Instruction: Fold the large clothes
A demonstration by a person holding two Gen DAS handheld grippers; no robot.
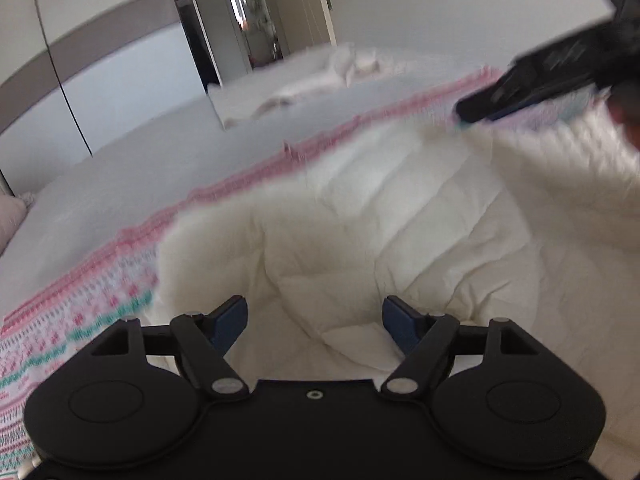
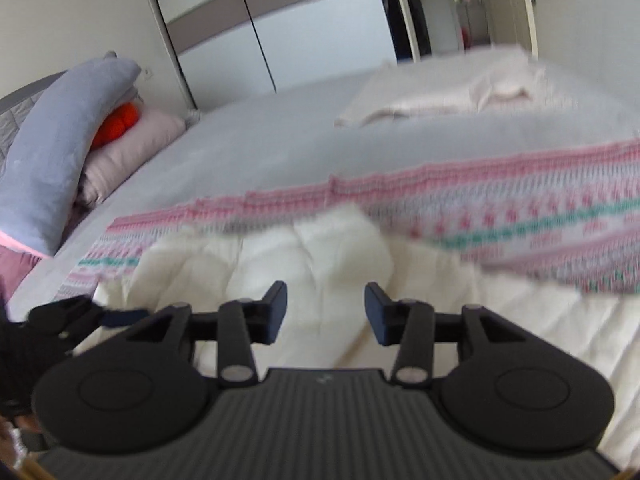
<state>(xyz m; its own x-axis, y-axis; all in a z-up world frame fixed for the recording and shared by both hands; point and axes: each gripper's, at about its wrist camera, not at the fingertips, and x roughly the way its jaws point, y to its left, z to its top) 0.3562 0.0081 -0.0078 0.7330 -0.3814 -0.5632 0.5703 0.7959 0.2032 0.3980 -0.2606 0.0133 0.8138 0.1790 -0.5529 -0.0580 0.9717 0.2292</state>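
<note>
A large garment lies on the bed, its fluffy white lining (image 1: 360, 224) facing up and its pink, white and green knit outside (image 1: 80, 320) showing along the far edge. My left gripper (image 1: 314, 320) is open and empty just above the white lining. My right gripper (image 2: 326, 312) is open and empty over the lining (image 2: 312, 256), and it also shows blurred in the left wrist view (image 1: 464, 118) by the pink edge. The patterned side (image 2: 520, 216) is folded over on the right. The left gripper shows at lower left in the right wrist view (image 2: 100, 316).
The bed (image 2: 248, 152) has a white sheet. A pale pink cloth (image 2: 460, 92) lies at the far side. A blue-grey cushion (image 2: 52, 152), a pink pillow (image 2: 132, 140) and an orange toy (image 2: 118, 122) are at the head. Wardrobe doors (image 1: 100, 60) stand behind.
</note>
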